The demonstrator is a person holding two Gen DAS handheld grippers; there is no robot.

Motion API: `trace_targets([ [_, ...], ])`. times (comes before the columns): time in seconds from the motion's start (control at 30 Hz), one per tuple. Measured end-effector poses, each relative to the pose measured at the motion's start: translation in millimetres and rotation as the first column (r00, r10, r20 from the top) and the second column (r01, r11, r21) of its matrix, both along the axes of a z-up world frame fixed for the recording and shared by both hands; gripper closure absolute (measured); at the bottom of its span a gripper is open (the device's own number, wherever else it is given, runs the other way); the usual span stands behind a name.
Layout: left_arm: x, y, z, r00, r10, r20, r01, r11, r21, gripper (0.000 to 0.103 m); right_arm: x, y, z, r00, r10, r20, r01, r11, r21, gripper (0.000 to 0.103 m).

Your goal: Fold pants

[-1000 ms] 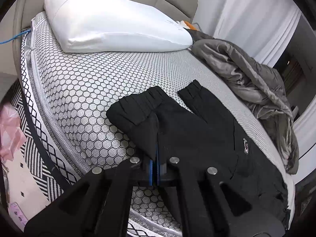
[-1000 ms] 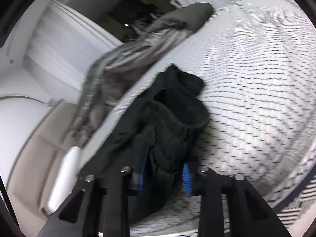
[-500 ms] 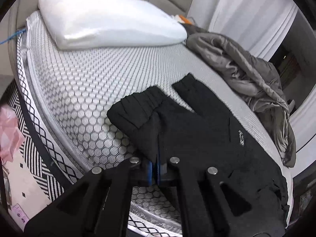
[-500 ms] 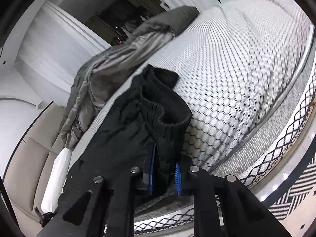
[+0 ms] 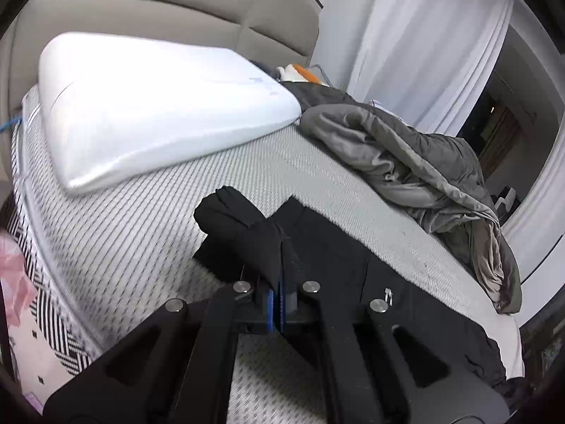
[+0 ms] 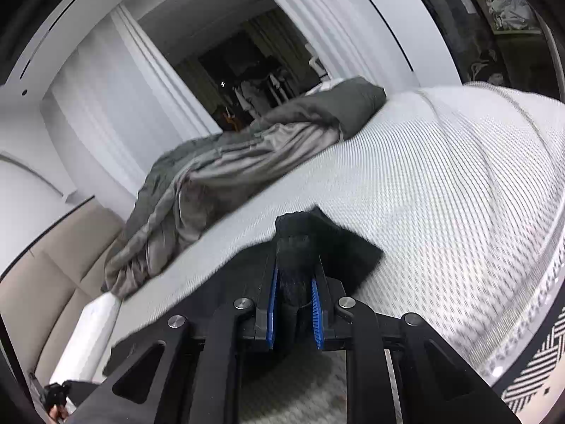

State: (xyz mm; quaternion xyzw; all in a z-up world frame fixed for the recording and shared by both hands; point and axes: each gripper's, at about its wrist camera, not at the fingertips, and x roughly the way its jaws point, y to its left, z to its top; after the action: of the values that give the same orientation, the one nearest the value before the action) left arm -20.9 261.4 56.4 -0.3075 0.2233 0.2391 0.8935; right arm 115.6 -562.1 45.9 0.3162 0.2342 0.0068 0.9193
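Black pants (image 5: pixel 353 265) lie on the bed's mesh-patterned mattress (image 5: pixel 141 219). My left gripper (image 5: pixel 277 298) is shut on the near leg's fabric and holds that leg lifted off the mattress, its cuff end (image 5: pixel 226 212) hanging forward. The other leg lies flat to the right. My right gripper (image 6: pixel 293 312) is shut on the bunched waistband end of the pants (image 6: pixel 296 247), raised above the mattress (image 6: pixel 441 194).
A white pillow (image 5: pixel 148 106) lies at the head of the bed by the beige headboard (image 5: pixel 176 10). A crumpled grey duvet (image 5: pixel 423 166) runs along the far side; it also shows in the right wrist view (image 6: pixel 229 162). The patterned floor (image 5: pixel 53 318) lies below the near edge.
Both grippers have risen, lifting the near side of the pants off the mattress. The right gripper's jaws have closed tighter on the waistband.
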Motion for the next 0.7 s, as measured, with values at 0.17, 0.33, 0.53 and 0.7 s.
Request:
trace_targets([
  [0.17, 66, 15, 19, 0.999, 0.007, -0.038, -0.007, 1.0, -0.004, 0.103, 65, 8, 23, 0.999, -0.034, -0.01, 0.033, 0.999, -0.027, 0.088],
  [0.33, 164, 30, 9, 0.99, 0.022, -0.143, -0.02, 1.0, 0.016, 0.103, 157, 31, 32, 0.996, -0.061, -0.057, 0.05, 0.984, -0.173, 0.088],
  [0.53, 245, 52, -35, 0.965, 0.005, -0.262, -0.018, 0.999, -0.048, 0.021, 259, 55, -2, 0.976, -0.084, -0.201, 0.023, 0.958, -0.286, 0.057],
  [0.7, 232, 55, -31, 0.982, -0.024, -0.19, 0.014, 0.998, -0.055, 0.008, 242, 63, -19, 0.976, -0.075, -0.202, 0.022, 0.968, -0.252, 0.055],
])
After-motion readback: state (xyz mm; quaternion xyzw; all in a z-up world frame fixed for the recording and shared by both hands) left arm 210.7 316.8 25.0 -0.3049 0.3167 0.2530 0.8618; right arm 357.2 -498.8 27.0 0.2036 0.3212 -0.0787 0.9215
